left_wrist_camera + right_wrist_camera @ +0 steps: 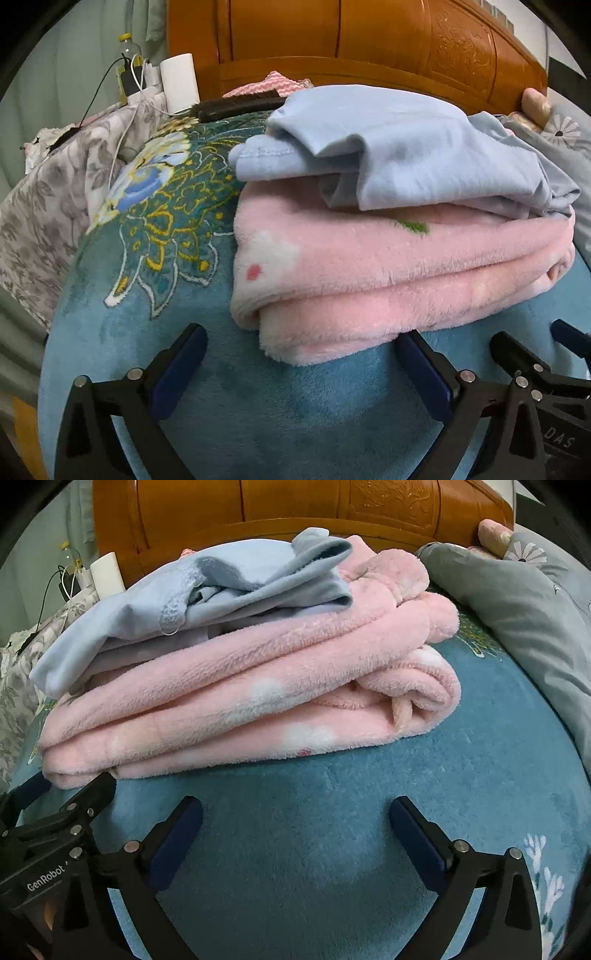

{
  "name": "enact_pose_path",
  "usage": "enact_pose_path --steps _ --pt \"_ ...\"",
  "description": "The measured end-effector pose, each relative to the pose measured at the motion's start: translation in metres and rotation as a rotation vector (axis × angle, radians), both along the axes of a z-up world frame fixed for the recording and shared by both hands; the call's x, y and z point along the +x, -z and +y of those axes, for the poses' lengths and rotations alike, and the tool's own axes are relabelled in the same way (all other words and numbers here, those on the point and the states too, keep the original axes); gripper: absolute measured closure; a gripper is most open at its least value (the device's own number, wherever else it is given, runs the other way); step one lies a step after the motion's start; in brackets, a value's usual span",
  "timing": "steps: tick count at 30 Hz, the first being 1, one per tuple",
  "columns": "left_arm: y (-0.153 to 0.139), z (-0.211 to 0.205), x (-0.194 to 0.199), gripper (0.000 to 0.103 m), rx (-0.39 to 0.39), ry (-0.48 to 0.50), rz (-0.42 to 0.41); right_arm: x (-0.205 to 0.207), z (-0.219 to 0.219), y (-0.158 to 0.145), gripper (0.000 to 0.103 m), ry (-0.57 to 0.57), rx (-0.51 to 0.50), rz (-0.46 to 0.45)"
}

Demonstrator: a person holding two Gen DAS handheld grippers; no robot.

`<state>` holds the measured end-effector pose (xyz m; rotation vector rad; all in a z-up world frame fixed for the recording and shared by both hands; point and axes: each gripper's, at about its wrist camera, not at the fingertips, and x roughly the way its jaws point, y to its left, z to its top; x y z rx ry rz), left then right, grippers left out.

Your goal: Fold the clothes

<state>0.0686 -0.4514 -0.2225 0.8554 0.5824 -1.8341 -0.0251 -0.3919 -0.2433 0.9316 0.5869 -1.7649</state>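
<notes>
While both jaw sets are spread wide with nothing held, the left gripper [301, 352] and right gripper [295, 825] are parked just short of the stack. Folded pink fleece garment [236, 698] is laid on the teal blanket [332, 812]; light blue garment [399, 147] is piled loosely on top.

teal blanket [314, 830], wooden headboard [369, 33], grey pillow [524, 602]
</notes>
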Motion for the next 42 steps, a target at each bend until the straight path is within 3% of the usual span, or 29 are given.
enact_pose_path --steps 22,34,42 --pt "0.001 -0.002 -0.002 0.0 -0.007 0.001 -0.009 -0.002 -0.017 -0.008 0.0 -0.012 0.004 -0.009" --pt "0.004 0.0 -0.009 0.0 -0.017 -0.003 -0.061 -0.002 -0.026 -0.015 0.0 -0.014 0.002 -0.01" --pt "0.002 -0.001 -0.006 0.0 -0.008 0.0 -0.043 -0.003 -0.033 -0.022 0.0 -0.014 0.003 -0.01"
